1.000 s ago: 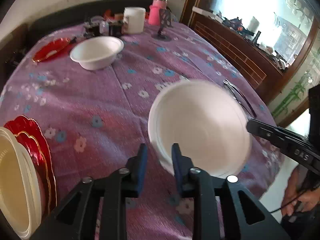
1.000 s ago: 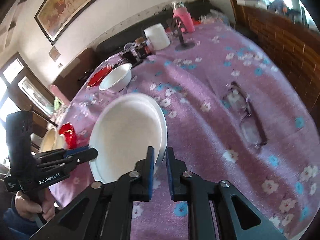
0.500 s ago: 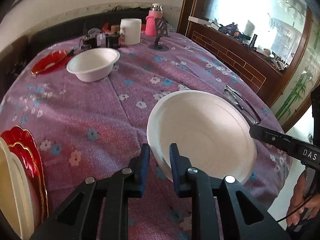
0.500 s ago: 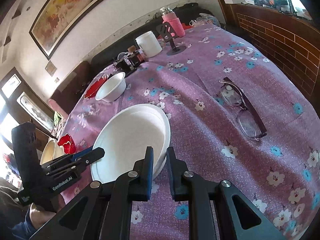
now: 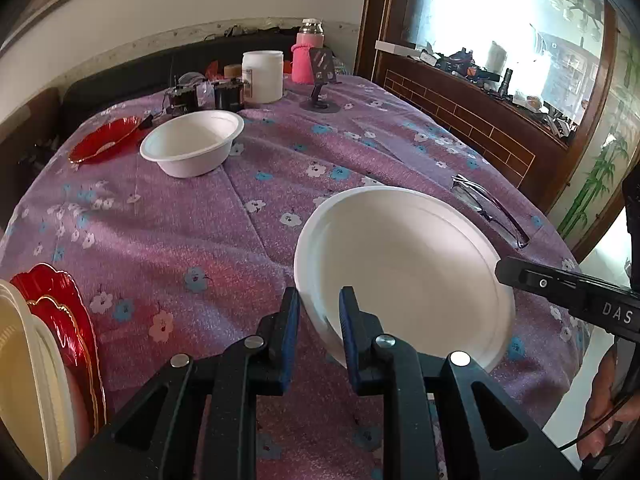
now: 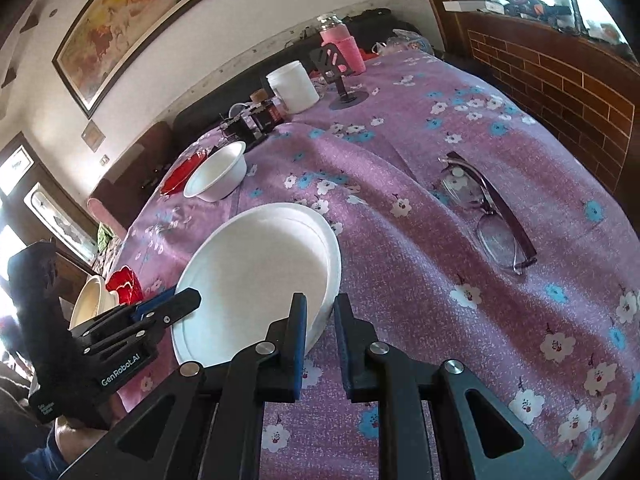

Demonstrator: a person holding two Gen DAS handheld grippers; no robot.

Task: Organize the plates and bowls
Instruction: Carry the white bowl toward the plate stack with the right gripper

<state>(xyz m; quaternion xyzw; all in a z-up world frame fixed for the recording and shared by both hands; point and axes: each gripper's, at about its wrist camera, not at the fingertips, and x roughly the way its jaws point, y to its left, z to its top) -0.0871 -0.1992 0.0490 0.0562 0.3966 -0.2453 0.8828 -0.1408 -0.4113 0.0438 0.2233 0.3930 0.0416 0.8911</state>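
Both grippers hold one large white plate (image 5: 404, 264) above the purple flowered tablecloth. My left gripper (image 5: 319, 312) is shut on its near-left rim. My right gripper (image 6: 320, 320) is shut on the opposite rim of the plate (image 6: 256, 276). A white bowl (image 5: 192, 146) stands upright at the far left of the table, also in the right wrist view (image 6: 216, 174). A red plate (image 5: 105, 144) lies beside it. A stack of a cream plate (image 5: 20, 384) and red scalloped plates (image 5: 66, 320) sits at the near left edge.
Eyeglasses (image 6: 488, 212) lie on the cloth at the right. A white jar (image 5: 262, 76), a pink bottle (image 5: 306, 56), a phone stand (image 5: 320, 88) and small dark gadgets (image 5: 200, 94) crowd the far edge. A brick ledge (image 5: 460, 120) runs along the right.
The plate, gripped by both grippers, has been carried back toward the near edge and now looks lower and steadier; the far bowl and the stack have not moved.
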